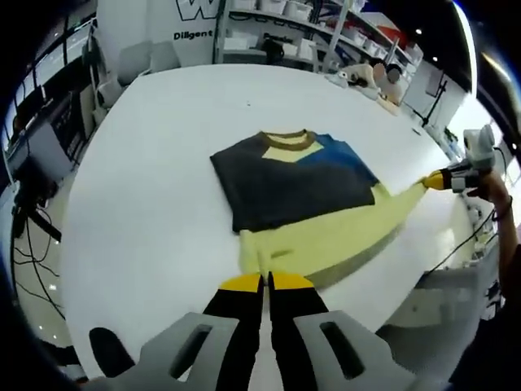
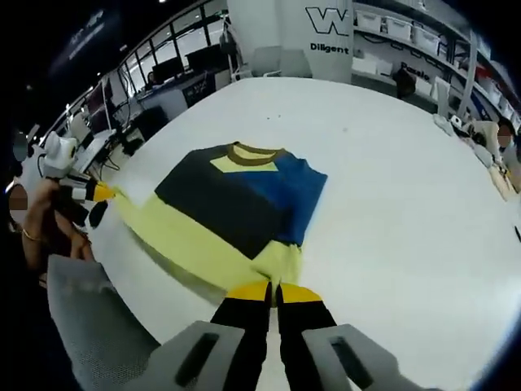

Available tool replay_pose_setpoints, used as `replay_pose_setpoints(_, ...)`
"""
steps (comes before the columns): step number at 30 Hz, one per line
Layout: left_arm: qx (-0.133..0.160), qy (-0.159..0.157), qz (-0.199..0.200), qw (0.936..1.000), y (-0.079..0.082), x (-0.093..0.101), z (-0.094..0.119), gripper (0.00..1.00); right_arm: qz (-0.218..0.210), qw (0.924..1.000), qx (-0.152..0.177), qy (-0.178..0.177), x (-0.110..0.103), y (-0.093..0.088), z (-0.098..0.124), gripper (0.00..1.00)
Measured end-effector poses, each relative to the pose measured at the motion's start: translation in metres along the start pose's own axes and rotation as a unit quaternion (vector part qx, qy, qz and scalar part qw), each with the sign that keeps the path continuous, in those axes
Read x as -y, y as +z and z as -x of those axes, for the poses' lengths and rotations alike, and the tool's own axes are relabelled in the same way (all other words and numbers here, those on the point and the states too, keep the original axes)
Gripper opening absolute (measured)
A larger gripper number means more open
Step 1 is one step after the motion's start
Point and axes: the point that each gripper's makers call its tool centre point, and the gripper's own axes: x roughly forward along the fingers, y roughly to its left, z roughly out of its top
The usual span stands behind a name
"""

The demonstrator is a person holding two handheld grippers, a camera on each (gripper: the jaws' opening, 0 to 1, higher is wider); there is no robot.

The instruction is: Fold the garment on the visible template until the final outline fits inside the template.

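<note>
We are pinching the pale-yellow hem of the dark-grey, blue and yellow knit sweater [image 1: 297, 191] lying mid-way across the white round counter [image 1: 146, 220]: left gripper [image 1: 267, 282] and right gripper [image 2: 274, 291] each have jaws closed on a hem corner. If we pull unevenly, we risk dragging the folded body askew.

A lab: storage shelves [image 1: 309, 32], monitors [image 2: 175, 65], big white table [image 1: 163, 204].
</note>
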Motion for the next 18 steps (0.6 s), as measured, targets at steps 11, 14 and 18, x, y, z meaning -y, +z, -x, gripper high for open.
replay_pose_setpoints(11, 0.037, 0.021, 0.003, 0.9991, 0.046, -0.016, -0.016, 0.01, -0.011, 0.9992, 0.029, -0.024, 0.017, 0.04, -0.018, 0.0)
replay_pose_setpoints(14, 0.046, 0.025, 0.004, 0.9986, 0.058, -0.02, -0.025, 0.01, -0.017, 0.9989, 0.036, -0.026, 0.021, 0.048, -0.023, 0.0)
replay_pose_setpoints(18, 0.046, 0.027, -0.003, 0.9986, 0.069, -0.024, -0.034, 0.01, -0.029, 0.9982, 0.043, -0.032, 0.027, 0.056, -0.03, 0.0)
